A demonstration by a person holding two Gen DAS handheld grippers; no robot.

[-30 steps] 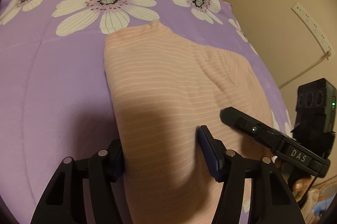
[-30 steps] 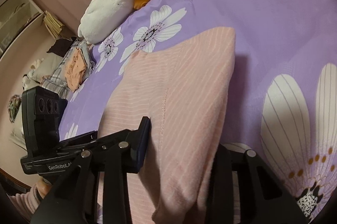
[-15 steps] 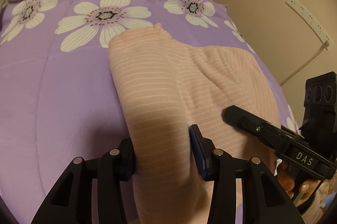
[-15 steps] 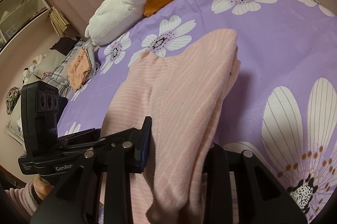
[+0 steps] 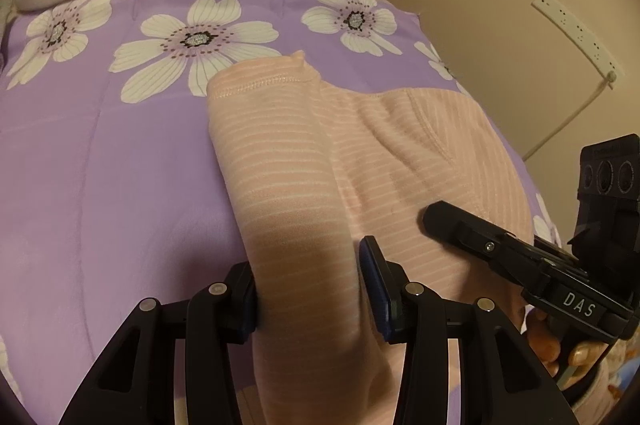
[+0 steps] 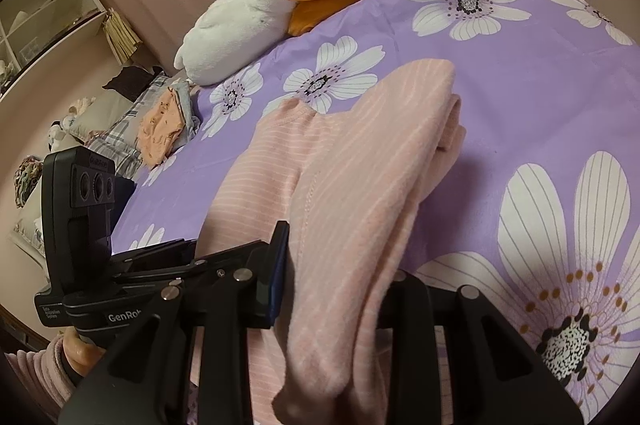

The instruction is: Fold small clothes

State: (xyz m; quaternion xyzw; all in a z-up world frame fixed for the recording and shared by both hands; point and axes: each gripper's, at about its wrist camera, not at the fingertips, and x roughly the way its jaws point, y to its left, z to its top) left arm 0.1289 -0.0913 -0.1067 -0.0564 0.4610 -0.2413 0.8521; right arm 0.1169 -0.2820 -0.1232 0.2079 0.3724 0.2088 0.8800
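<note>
A pink garment with thin white stripes [image 5: 360, 153] lies on the purple flowered bedspread [image 5: 100, 165], its near edge raised. My left gripper [image 5: 308, 289] is shut on the garment's left near edge, cloth bunched between the pads. My right gripper [image 6: 336, 285] is shut on the garment [image 6: 352, 165] at its right near edge; folded layers hang between the fingers. The right gripper also shows in the left wrist view [image 5: 520, 257], and the left gripper in the right wrist view [image 6: 120, 265].
A white plush with orange parts [image 6: 260, 9] lies at the bed's far end. A pile of folded clothes [image 6: 164, 121] sits at the far left of the bed [image 6: 540, 97]. A wall with a power strip [image 5: 576, 33] stands to the right.
Both grippers have closed on the garment's near edge and lifted it, so the cloth bunches up and pulls off the bedspread; more of the far bed and plush comes into view.
</note>
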